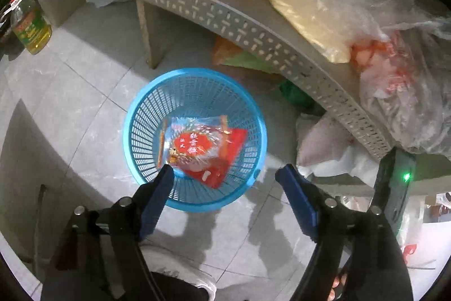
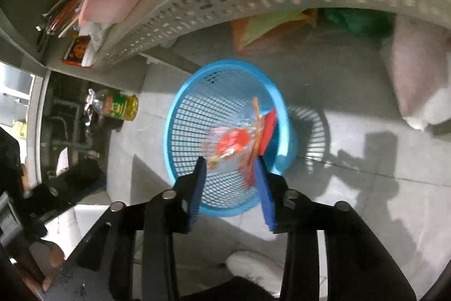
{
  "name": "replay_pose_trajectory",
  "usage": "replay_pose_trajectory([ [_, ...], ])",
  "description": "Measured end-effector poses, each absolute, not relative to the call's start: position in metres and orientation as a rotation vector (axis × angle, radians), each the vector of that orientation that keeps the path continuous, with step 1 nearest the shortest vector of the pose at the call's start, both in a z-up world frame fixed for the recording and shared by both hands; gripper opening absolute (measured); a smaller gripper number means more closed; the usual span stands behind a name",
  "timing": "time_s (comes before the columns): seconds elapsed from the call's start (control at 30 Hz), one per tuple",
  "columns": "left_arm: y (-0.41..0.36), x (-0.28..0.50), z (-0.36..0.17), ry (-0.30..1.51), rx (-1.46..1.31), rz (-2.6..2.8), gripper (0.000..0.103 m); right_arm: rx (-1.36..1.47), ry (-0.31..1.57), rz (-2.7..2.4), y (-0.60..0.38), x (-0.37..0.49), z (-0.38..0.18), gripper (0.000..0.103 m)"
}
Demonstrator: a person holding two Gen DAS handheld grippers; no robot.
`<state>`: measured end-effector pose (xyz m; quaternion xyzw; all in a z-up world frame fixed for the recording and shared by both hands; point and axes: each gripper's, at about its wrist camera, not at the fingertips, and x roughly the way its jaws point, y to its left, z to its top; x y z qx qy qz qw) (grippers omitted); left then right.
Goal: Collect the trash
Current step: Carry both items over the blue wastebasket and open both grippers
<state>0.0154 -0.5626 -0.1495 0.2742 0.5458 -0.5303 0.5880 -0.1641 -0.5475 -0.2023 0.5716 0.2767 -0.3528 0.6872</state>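
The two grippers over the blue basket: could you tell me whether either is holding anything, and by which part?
Nothing is held. The left gripper and right gripper are both open; the snack wrapper lies loose inside the blue basket.

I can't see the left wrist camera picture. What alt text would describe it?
A blue mesh basket stands on a tiled floor with a red and clear snack wrapper inside it. The left gripper hangs open above it, beside a grey perforated shelf loaded with plastic bags.
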Motion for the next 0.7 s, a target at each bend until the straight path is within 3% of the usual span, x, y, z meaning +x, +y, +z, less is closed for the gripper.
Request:
replay_pose_trajectory([
  [0.17,-0.545,0.01,-0.12,1.222,0.58,-1.284,0.079,1.215,0.638,-0.812,-0.53,-0.168,-0.183,0.039],
  [0.4,-0.469,-0.015,-0.059,1.064,0.612,-1.444,0.082,0.963,0.776,-0.843,-0.491,-0.151,-0.127,0.068],
  [0.53,-0.406,-0.001,-0.035,1.097,0.501,-1.408,0.082,0.786,0.798,-0.887,-0.47,-0.14,-0.081,0.086],
  [0.63,-0.354,0.023,-0.019,1.144,0.364,-1.351,0.082,0.67,0.761,-0.915,-0.449,-0.133,-0.041,0.095],
  [0.7,-0.316,0.035,-0.004,1.095,0.333,-1.286,0.083,0.57,0.721,-0.912,-0.429,-0.121,-0.011,0.095],
])
